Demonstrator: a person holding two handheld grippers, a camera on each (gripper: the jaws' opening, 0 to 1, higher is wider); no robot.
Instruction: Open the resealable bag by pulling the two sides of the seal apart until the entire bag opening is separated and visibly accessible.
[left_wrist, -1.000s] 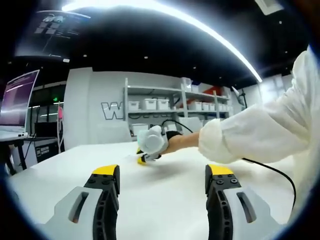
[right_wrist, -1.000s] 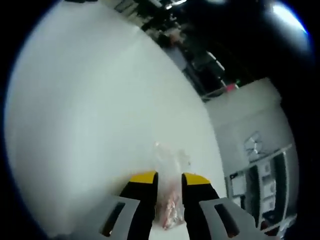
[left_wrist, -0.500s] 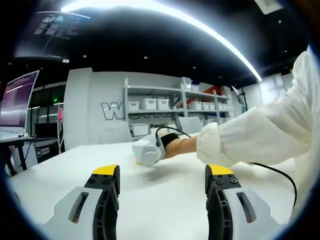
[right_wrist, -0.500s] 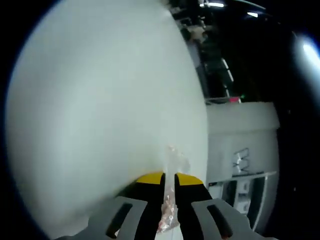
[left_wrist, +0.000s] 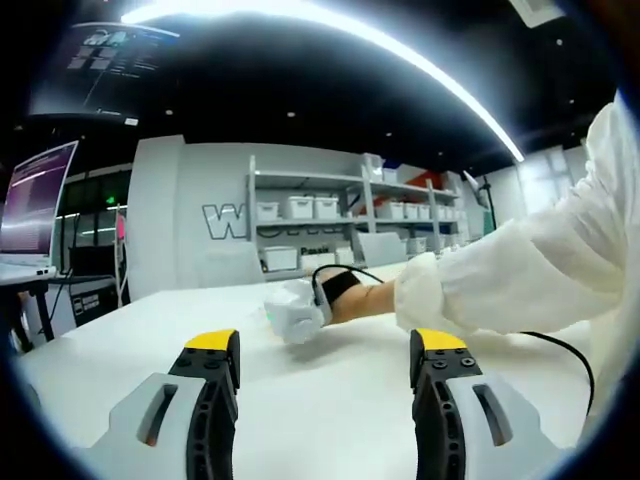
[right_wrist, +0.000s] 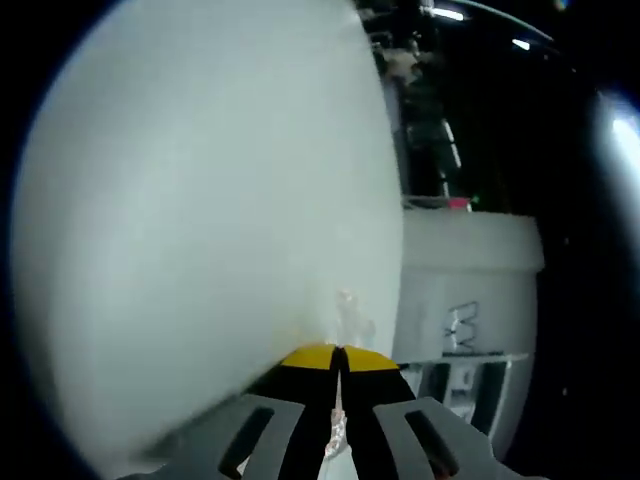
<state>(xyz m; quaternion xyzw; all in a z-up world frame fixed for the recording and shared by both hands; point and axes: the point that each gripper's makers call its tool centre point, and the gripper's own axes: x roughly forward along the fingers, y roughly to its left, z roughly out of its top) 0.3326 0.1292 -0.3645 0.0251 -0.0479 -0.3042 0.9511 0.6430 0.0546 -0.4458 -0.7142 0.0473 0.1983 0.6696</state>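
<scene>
Clear resealable bag (right_wrist: 345, 318) pinched by right gripper (right_wrist: 338, 358), left gripper (left_wrist: 325, 355) spread wide over white table (left_wrist: 320, 400)

We can barely make out the bag (right_wrist: 340, 420) in the right gripper view: most of it is pinched out of sight between the right tongs (right_wrist: 335, 358), so its seal is hidden. The table (right_wrist: 200, 200) there is a soft blur. In the left gripper view, the wall lettering (left_wrist: 225, 220) is cut by the shelf (left_wrist: 340, 215), and the shelf bins (left_wrist: 298, 208) are too small to read.
</scene>
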